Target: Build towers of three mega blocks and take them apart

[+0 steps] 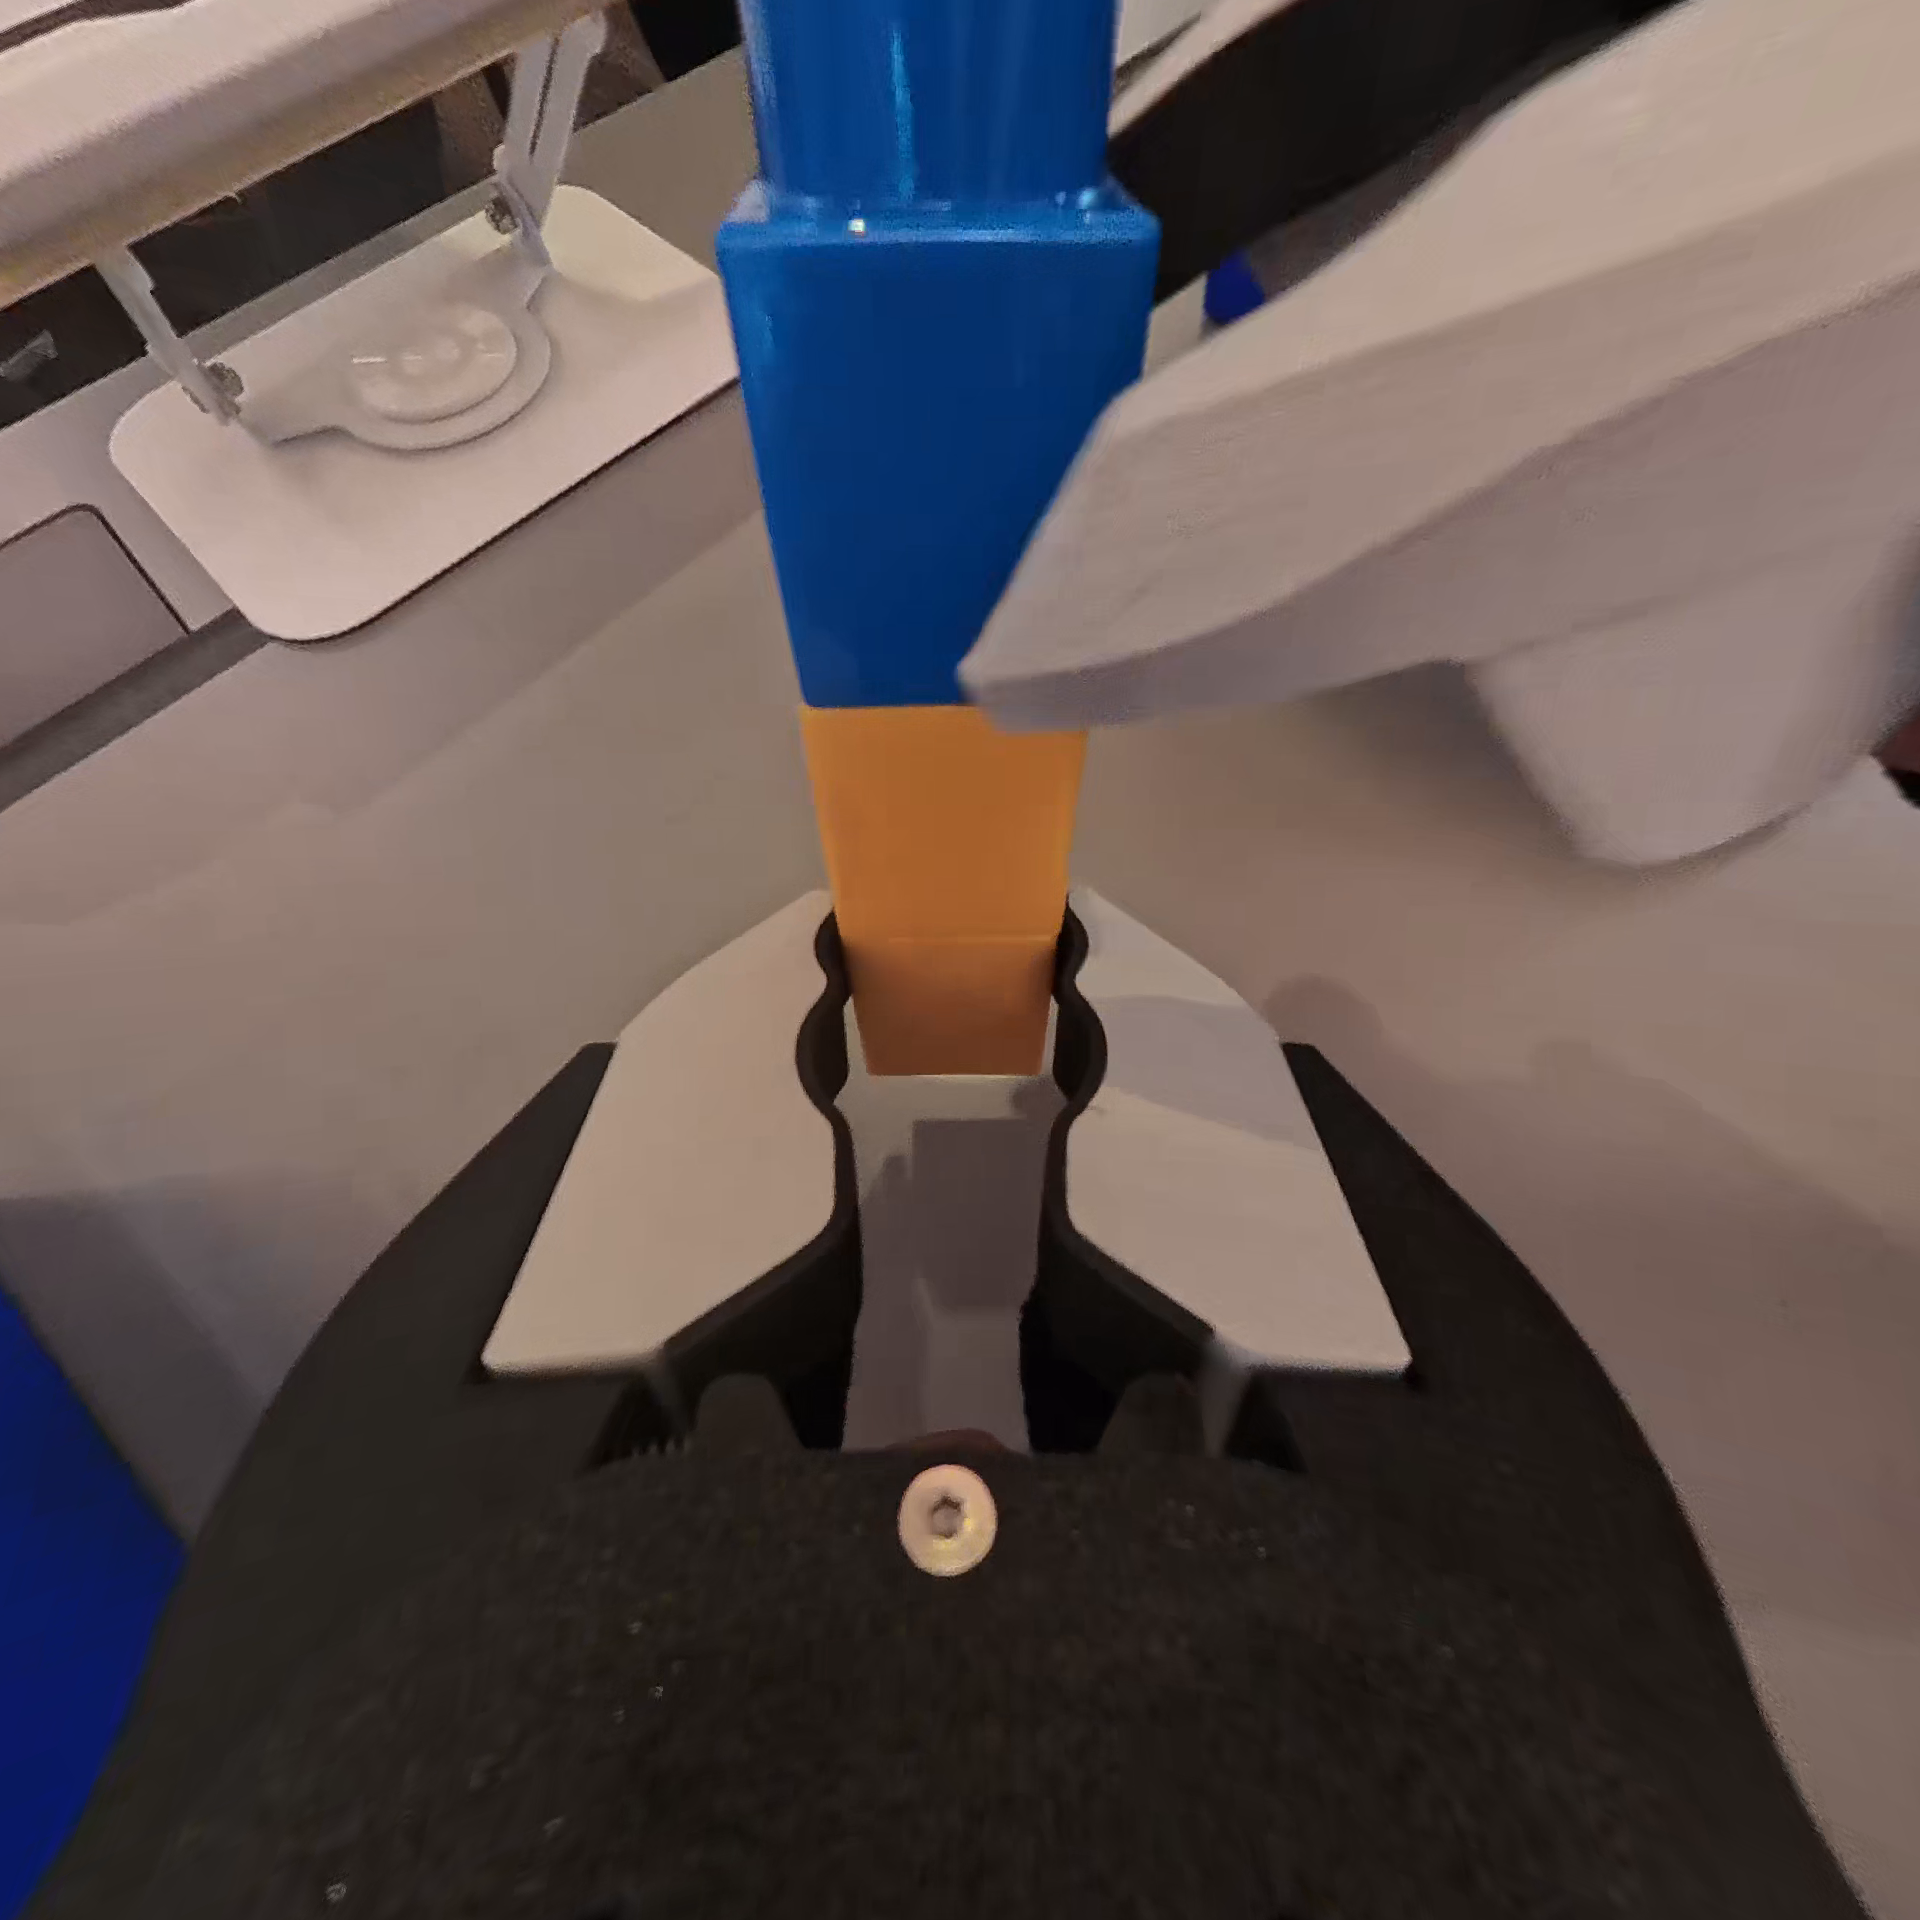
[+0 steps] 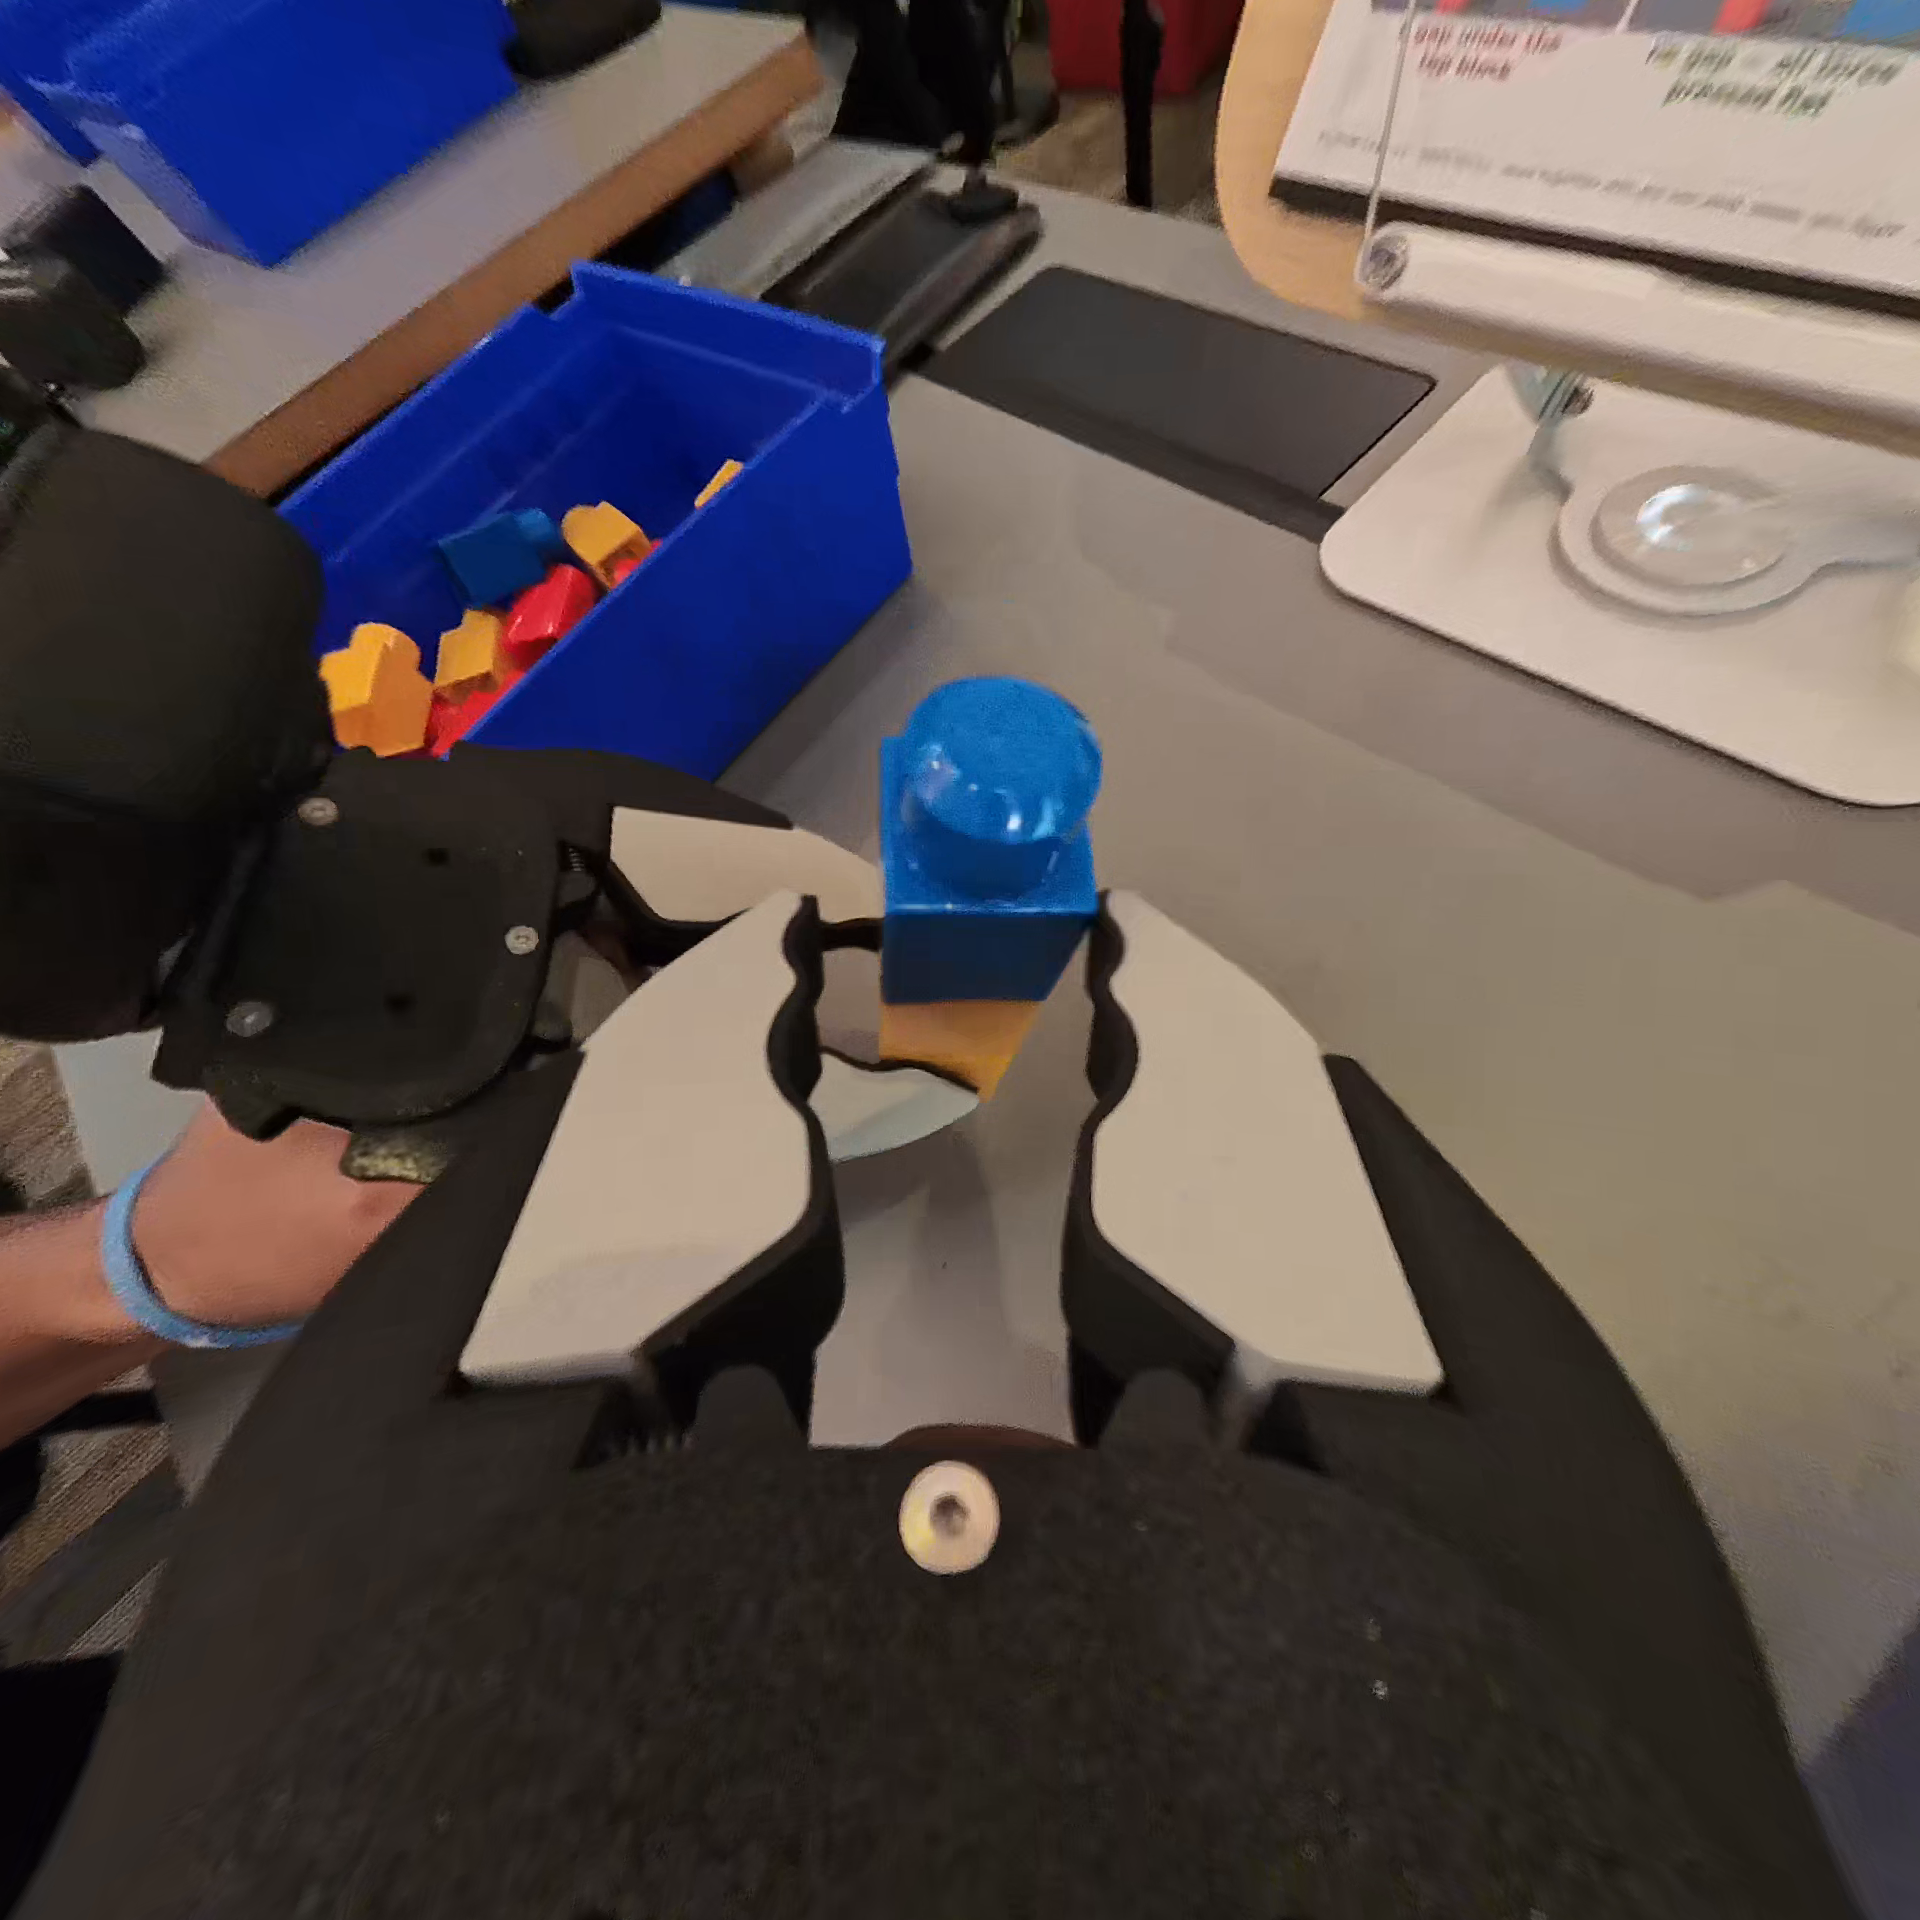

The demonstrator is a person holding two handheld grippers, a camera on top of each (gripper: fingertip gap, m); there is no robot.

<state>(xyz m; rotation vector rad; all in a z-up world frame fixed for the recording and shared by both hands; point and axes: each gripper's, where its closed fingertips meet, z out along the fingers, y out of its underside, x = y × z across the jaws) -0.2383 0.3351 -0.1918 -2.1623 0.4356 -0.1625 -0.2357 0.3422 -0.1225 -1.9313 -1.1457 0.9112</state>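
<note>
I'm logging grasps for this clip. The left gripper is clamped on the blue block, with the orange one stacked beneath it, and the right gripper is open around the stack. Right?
Not quite. The left gripper is clamped on the orange block, not the blue block stacked above it; the left wrist view shows this. The right gripper is open around the stack, as you said.

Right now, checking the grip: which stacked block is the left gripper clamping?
The orange block, the lower one, sits between the left gripper fingers; the blue block stands on it.
</note>
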